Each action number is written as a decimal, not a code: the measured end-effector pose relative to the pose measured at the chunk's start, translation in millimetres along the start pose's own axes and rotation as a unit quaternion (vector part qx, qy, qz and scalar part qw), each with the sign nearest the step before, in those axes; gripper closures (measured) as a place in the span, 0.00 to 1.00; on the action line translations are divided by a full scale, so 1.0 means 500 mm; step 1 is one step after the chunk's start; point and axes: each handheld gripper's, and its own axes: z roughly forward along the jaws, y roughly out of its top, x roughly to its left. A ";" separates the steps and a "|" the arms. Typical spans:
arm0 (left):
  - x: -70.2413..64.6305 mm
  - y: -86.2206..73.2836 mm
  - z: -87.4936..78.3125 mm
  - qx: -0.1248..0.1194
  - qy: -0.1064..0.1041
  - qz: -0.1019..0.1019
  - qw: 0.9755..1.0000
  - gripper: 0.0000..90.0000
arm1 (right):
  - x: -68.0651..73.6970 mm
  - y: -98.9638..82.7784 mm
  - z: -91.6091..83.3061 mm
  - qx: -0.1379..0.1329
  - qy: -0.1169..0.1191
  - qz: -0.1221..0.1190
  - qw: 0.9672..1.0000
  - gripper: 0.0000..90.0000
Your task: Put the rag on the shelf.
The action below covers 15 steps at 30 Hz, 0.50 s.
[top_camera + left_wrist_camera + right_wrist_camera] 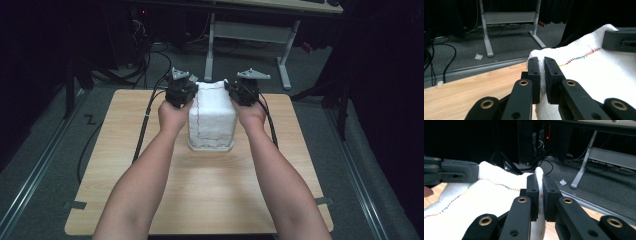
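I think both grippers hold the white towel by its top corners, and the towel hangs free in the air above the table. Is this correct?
Not quite. Both grippers, left and right, do pinch the towel at its top corners, but it does not hang free: the high view shows its lower end resting on the table.

Towel [212, 117] on the table [150, 200], between left gripper [186, 92] and right gripper [239, 91], desk frame [250, 35] behind.

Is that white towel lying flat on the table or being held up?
Held up. The white towel hangs from two top corners, pinched by the left gripper and the right gripper, its lower edge resting on the table.
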 end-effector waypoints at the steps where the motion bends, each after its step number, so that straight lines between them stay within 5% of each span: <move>1: 0.001 -0.001 0.001 0.003 0.001 0.001 1.000 0.93 | 0.001 -0.001 0.002 0.002 0.000 0.001 1.000 0.95; 6: 0.004 0.000 -0.002 -0.008 -0.019 -0.017 1.000 0.80 | 0.007 0.001 0.001 -0.006 -0.001 -0.008 1.000 0.85; 15: -0.005 0.004 -0.011 -0.015 -0.018 -0.010 1.000 0.74 | 0.015 0.005 -0.009 -0.007 -0.003 -0.018 1.000 0.82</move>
